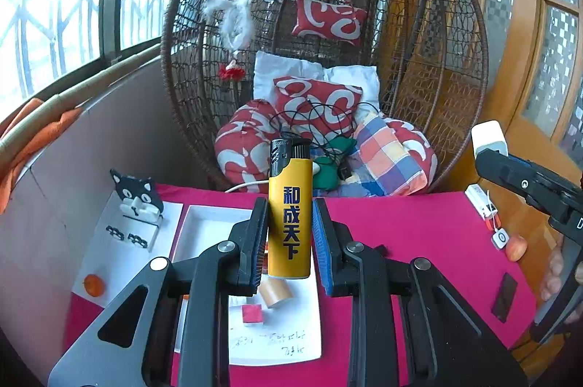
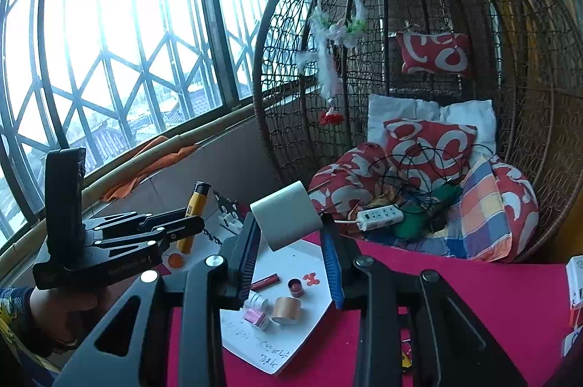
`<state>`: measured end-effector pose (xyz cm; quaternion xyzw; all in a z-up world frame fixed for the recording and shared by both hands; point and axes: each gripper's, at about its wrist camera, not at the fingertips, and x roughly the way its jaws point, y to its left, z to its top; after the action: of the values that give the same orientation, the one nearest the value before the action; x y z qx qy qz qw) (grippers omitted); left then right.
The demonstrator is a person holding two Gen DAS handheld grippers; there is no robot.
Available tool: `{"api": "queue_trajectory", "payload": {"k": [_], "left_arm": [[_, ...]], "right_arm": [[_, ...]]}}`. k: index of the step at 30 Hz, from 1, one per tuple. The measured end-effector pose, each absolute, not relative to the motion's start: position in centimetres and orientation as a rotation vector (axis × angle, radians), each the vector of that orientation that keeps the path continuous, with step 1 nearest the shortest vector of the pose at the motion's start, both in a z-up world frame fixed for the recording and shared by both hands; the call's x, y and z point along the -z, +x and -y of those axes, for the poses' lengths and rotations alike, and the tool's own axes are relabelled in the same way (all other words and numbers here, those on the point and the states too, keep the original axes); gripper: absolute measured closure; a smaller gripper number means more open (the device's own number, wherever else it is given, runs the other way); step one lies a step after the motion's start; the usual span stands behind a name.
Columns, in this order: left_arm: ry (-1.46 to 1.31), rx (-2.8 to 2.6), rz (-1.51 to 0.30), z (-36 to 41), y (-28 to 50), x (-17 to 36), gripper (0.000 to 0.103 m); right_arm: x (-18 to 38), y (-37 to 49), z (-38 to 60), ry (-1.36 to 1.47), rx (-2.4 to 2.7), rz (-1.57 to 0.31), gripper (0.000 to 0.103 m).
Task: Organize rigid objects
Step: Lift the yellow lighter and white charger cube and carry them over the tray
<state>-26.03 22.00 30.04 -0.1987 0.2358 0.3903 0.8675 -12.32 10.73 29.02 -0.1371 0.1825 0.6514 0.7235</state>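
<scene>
Holding, left gripper (image 1: 289,234): I have the yellow lighter (image 1: 290,212) upright, clamped between both pads.
Right gripper (image 2: 291,256): fingers closed on a white block (image 2: 286,216), tilted, gripped low.
Below my fingers: white sheet (image 2: 291,263) with a tape roll (image 2: 287,310) and small bits.
Beyond left fingertips: white tray (image 1: 204,223), likely drop spot.
Risk: the smooth lighter could slip or topple on release; the block may pivot out.
</scene>
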Motion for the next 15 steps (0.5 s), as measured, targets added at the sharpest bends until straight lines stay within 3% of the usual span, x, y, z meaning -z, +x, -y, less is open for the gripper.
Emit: {"api": "queue_trajectory", "payload": {"k": [15], "left_arm": [[-0.447, -0.84, -0.514, -24.1, -30.1, -28.9, 0.08]], "right_arm": [[-27.2, -15.0, -14.1, -0.318, -1.461, -0.46, 0.07]]}}
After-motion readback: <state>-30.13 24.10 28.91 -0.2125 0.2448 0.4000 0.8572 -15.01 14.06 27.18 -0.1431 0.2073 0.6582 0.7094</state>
